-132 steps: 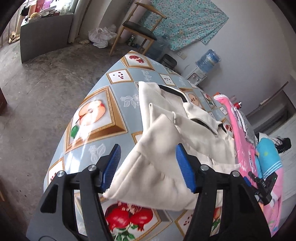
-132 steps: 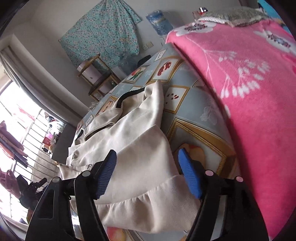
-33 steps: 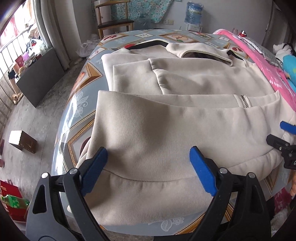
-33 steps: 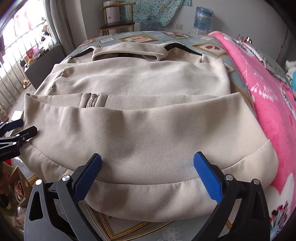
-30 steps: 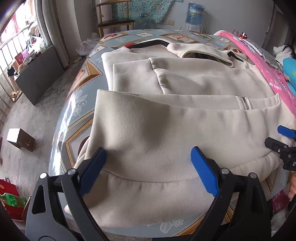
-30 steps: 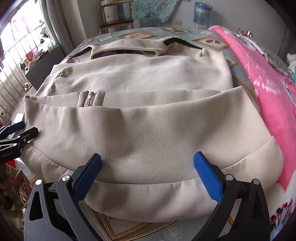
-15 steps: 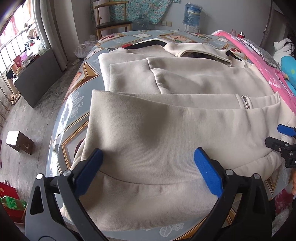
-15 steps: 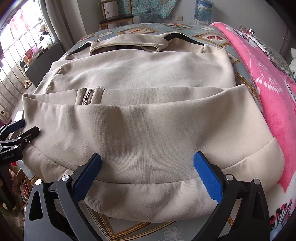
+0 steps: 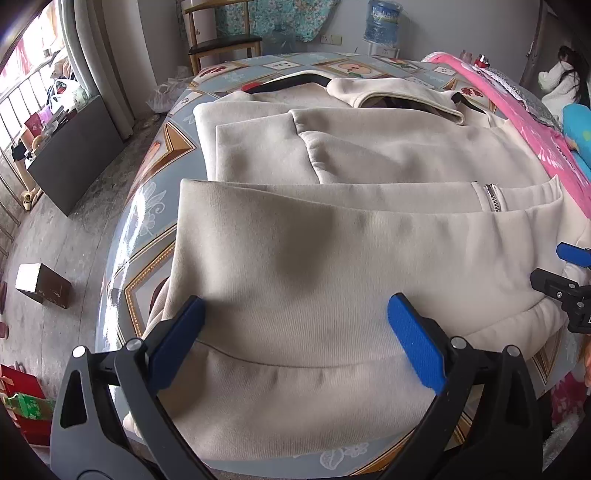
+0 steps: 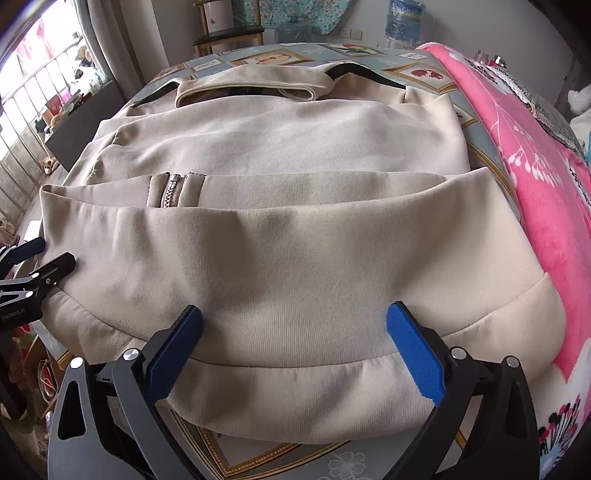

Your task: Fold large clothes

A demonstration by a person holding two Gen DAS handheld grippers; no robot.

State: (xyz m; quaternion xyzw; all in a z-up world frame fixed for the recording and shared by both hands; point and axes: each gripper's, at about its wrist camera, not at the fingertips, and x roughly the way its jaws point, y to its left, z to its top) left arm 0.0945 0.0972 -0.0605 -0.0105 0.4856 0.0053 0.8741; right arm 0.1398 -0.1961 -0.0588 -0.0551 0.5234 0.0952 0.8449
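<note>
- bright bedroom-like room, with a wooden chair [image 9: 221, 40] and a water bottle [image 9: 382, 18] by the far wall, and a counter [image 9: 155, 147] under a fruit-print cloth filling the middle.
- on that counter lies the big cream jacket [image 9: 332, 240], spread across nearly its whole width, collar toward the far edge, ribbed hem [image 10: 295, 398] draped at the near edge.
- sleeves look tucked in over the body already, and a lower panel is laid up over the middle with the zipper [image 10: 171, 194] peeking out at its top edge.
- pink blanket [image 10: 535, 166] runs along the counter's right edge, just beside the jacket.
- left tongs [image 9: 293, 339] gaping wide, gripping nothing, poised over the hem near the left corner of the garment.
- right tongs [image 10: 295, 343] equally wide, empty, over the hem toward the right side.
- my read: we're between folds, lining up for a fresh bite on the hem.
- next move, i'd say, needs both tongs to drop onto the hem band, pinch through all layers evenly, then lift and carry it toward the collar together.
- watch out: thick fleece could slip, and uneven lifting would skew the fold.
</note>
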